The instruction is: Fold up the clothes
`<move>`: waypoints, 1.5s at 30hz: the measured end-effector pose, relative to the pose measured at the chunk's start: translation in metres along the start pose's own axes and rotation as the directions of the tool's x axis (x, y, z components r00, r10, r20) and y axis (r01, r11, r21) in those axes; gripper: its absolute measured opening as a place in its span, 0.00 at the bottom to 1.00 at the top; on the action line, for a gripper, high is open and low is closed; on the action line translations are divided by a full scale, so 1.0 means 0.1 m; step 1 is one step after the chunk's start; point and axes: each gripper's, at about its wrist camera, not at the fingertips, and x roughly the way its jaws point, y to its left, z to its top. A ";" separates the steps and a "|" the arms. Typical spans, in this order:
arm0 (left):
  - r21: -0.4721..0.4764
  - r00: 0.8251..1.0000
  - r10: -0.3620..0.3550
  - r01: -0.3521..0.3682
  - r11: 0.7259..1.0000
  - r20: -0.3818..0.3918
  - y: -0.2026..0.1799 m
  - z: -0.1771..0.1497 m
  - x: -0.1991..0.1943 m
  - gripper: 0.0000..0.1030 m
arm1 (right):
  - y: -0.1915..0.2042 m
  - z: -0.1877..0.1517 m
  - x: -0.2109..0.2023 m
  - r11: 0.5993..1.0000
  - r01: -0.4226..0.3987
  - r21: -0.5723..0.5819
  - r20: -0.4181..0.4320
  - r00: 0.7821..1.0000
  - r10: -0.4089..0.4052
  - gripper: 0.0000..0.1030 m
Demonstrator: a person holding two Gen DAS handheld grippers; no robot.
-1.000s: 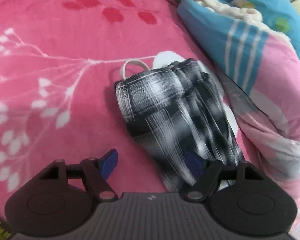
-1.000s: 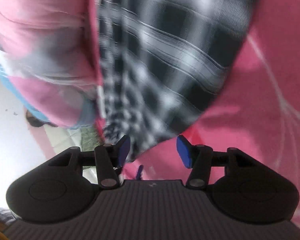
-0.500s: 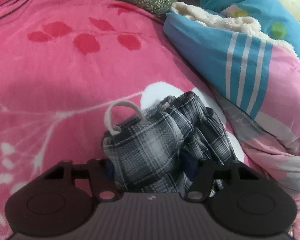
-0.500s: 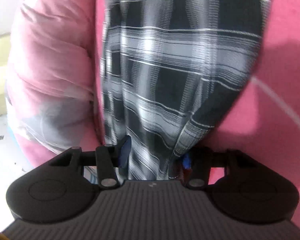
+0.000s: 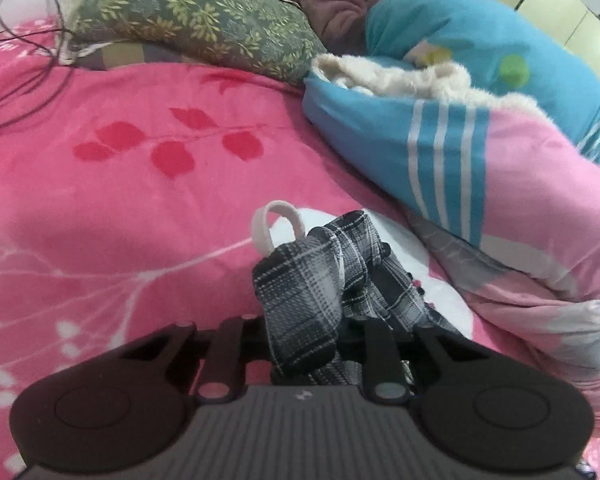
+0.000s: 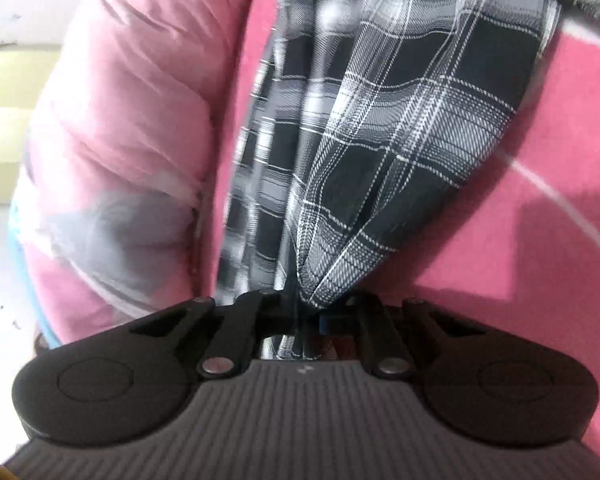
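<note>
A black-and-white plaid garment with a white drawstring loop lies bunched on the pink flowered bedspread. My left gripper is closed on its near end, and the cloth bulges up between the fingers. In the right wrist view the same plaid garment stretches away taut, and my right gripper is shut on its gathered end. The pads of both grippers are hidden by fabric.
A rolled pink and blue quilt with a fleecy lining lies right of the garment. A green leaf-print pillow and a black cable sit at the back left. In the right wrist view the pink quilt bulges left, with pale floor beyond.
Both grippers went from open above the garment to shut on it. The left moved down onto the waistband end; the right closed on the other end, and the cloth now runs taut.
</note>
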 end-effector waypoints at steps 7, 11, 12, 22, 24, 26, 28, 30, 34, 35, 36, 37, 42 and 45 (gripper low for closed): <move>-0.077 0.988 0.129 -0.135 0.988 -0.080 0.55 -0.39 -0.61 0.21 | -0.14 0.04 -0.51 0.998 0.066 -0.010 -0.107 0.992 -0.067 0.06; -0.051 0.973 0.164 -0.174 0.983 -0.164 0.87 -0.60 -0.67 0.30 | -0.30 -0.10 -0.57 0.988 0.134 -0.073 -0.181 0.973 -0.145 0.10; -0.050 0.967 0.161 -0.174 0.983 -0.195 0.93 -0.62 -0.64 0.39 | -0.30 -0.08 -0.50 0.977 0.168 -0.132 -0.203 0.960 -0.193 0.10; 0.144 0.983 0.167 -0.155 0.977 -0.070 0.92 -0.18 -1.13 0.67 | 0.90 0.04 -0.75 0.657 0.200 -0.727 -0.282 0.786 -0.551 0.51; 0.253 0.990 0.133 -0.118 0.960 -0.044 0.79 -0.14 -1.11 0.68 | 1.13 -0.35 -0.87 0.465 0.066 -0.883 -0.222 0.813 -0.538 0.51; 0.326 0.993 0.104 -0.078 0.942 -0.063 0.66 -0.12 -1.00 0.68 | 1.38 -0.77 -0.90 0.227 -0.070 -0.971 -0.178 0.847 -0.500 0.51; 0.375 0.991 0.077 -0.030 0.927 -0.113 0.57 -0.09 -0.83 0.68 | 1.68 -1.32 -0.42 0.012 -0.215 -0.977 -0.198 0.876 -0.439 0.51; 0.426 0.988 0.082 -0.017 0.904 -0.134 0.51 -0.10 -0.68 0.67 | 1.86 -1.83 0.06 -0.172 -0.324 -0.930 -0.235 0.887 -0.398 0.51; 0.548 0.980 0.101 0.008 0.836 -0.169 0.43 -0.17 -0.42 0.53 | 1.79 -2.50 0.63 -0.418 -0.447 -0.791 -0.290 0.875 -0.388 0.49; 0.568 0.979 0.104 0.013 0.823 -0.173 0.42 -0.20 -0.39 0.48 | 1.77 -2.62 0.74 -0.460 -0.463 -0.758 -0.297 0.872 -0.389 0.49; 0.581 0.980 0.096 0.024 0.814 -0.175 0.43 -0.20 -0.36 0.41 | 1.75 -2.65 0.79 -0.469 -0.465 -0.751 -0.292 0.871 -0.395 0.49; 0.587 0.982 0.086 0.030 0.809 -0.168 0.45 -0.21 -0.36 0.38 | 1.73 -2.68 0.83 -0.477 -0.466 -0.745 -0.288 0.870 -0.400 0.49; 0.607 0.990 0.053 0.040 0.794 -0.134 0.46 -0.18 -0.44 0.32 | 1.67 -2.80 1.02 -0.506 -0.474 -0.721 -0.273 0.865 -0.421 0.00; 0.595 0.989 0.040 0.055 0.802 -0.144 0.48 -0.13 -0.48 0.31 | 1.91 -2.66 0.93 -0.411 -0.497 -0.764 -0.338 0.851 -0.402 0.00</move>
